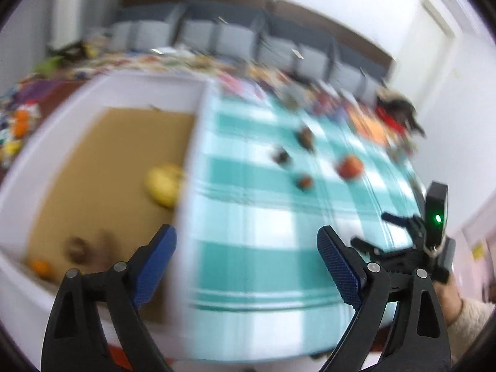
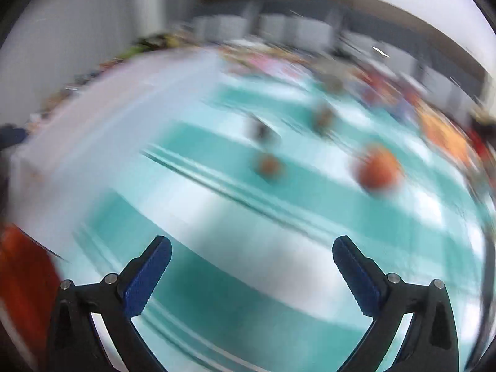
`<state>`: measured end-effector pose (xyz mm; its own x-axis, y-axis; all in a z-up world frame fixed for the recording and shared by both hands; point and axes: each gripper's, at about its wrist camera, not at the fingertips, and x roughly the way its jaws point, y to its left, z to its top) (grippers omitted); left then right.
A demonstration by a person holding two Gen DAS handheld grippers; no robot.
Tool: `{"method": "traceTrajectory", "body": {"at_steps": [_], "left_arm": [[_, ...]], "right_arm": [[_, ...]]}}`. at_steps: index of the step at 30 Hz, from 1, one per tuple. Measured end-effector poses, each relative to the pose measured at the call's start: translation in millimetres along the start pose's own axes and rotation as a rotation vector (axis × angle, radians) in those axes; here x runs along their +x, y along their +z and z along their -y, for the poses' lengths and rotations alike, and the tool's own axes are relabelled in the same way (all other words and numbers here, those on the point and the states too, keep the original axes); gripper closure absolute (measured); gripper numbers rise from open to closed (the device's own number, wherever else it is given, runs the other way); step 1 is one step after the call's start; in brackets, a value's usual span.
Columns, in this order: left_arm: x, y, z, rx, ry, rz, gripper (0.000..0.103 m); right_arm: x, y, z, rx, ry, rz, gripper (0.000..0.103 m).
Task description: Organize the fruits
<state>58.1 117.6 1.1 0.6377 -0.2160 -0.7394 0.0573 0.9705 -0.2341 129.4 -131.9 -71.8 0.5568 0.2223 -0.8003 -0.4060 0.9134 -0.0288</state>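
Inside the white box (image 1: pixel 198 130) sit a yellow fruit (image 1: pixel 164 184), a small orange one (image 1: pixel 42 268) and something brown, too blurry to name. The left gripper (image 1: pixel 246 254) is wide apart and empty. Right of the box, four fruits wait on the checked cloth (image 1: pixel 248 260), the reddish apple (image 2: pixel 378 169) farthest. The right gripper (image 2: pixel 251 263) is also apart, holding nothing.
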Motion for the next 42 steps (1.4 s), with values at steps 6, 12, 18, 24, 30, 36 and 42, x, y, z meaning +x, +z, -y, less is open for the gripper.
{"method": "traceTrajectory", "body": {"at_steps": [6, 12, 18, 24, 30, 36, 42], "left_arm": [[82.7, -33.9, 78.7, 0.168, -0.016, -0.117, 0.01], [131.5, -40.2, 113.1, 0.256, 0.068, -0.093, 0.01], [169.9, -36.5, 113.6, 0.242, 0.112, -0.119, 0.01], [174.6, -44.0, 110.7, 0.23, 0.112, -0.079, 0.005], [177.2, -42.5, 110.8, 0.231, 0.108, -0.085, 0.002], [179.1, -41.4, 111.5, 0.231, 0.112, -0.086, 0.002], [179.2, -41.3, 111.3, 0.231, 0.111, -0.086, 0.001]], "right_arm": [[-3.5, -64.4, 86.5, 0.177, -0.141, -0.011, 0.0], [-4.3, -72.5, 109.4, 0.257, -0.2, 0.012, 0.0], [2.4, -64.2, 105.4, 0.231, -0.225, 0.03, 0.0], [14.8, -71.3, 108.2, 0.244, -0.213, -0.015, 0.0], [21.9, -77.6, 109.2, 0.269, -0.197, -0.031, 0.0], [21.1, -79.5, 108.9, 0.272, -0.194, -0.025, 0.0], [21.2, -79.3, 109.1, 0.272, -0.194, -0.026, 0.0]]}}
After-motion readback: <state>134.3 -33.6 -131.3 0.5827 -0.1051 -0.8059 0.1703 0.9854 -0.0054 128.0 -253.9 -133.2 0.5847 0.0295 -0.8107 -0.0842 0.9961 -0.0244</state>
